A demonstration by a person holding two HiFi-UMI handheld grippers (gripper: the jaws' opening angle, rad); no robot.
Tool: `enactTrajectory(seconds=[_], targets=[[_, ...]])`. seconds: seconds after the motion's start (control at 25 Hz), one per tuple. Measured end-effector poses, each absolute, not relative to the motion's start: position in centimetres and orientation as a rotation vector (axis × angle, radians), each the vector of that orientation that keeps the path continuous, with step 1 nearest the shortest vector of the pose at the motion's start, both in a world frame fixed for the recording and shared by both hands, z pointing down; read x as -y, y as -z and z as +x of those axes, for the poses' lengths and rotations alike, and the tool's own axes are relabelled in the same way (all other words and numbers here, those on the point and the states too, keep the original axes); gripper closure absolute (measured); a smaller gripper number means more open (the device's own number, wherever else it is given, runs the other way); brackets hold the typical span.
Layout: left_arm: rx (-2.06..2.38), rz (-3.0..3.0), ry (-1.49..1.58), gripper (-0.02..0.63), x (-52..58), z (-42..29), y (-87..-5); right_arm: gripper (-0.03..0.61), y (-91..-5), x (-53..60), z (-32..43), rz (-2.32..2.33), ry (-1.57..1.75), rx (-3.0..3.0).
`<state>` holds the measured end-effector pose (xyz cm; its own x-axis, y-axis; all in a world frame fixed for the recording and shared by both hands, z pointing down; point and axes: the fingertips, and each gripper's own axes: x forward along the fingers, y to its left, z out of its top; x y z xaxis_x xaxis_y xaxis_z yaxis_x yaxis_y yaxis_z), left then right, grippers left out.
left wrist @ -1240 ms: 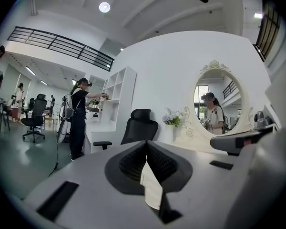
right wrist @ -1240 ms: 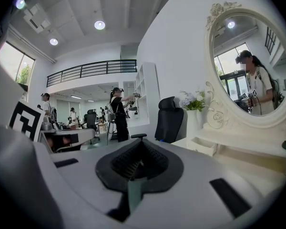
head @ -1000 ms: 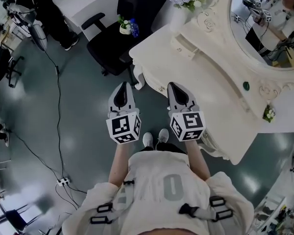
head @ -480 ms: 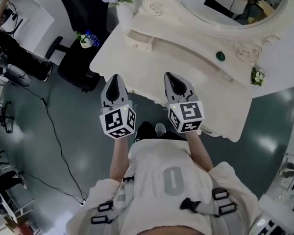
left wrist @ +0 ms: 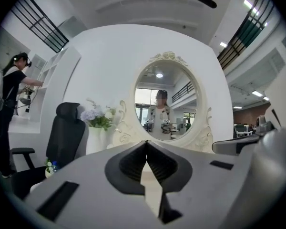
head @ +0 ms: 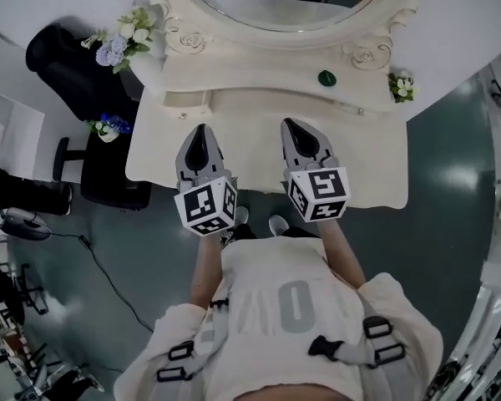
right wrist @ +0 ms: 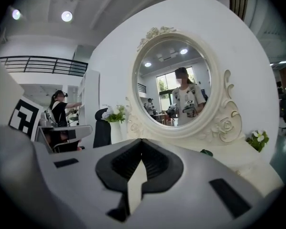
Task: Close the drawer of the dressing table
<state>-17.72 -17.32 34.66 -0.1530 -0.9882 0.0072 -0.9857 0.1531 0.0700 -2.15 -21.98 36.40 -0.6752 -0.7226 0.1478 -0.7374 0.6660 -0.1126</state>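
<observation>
Drawer long axis left-right, front facing person, slightly pulled out.

The cream, carved dressing table has its small left drawer pulled slightly out.

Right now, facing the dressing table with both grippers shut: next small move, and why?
Probably ease the left gripper forward and slightly left to the small drawer front that seems to jut out on the dressing table top. That gripper is nearer, empty, jaws together, so it can push.
</observation>
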Motion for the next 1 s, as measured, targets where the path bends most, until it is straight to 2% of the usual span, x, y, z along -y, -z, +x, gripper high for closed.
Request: enactTrajectory(seconds=[0.48,1.0], targets=[[2.096,2.247,0.010,0.594,22.3,-19.0,-35.0,0.571,-36.3,24.0,-1.7,1.576,-0.276,2.602],[2.039,2.296,-0.007,0.594,23.8,-19.8,-35.4,0.571,-36.6,24.2,-1.2,1.693,-0.296,2.519]])
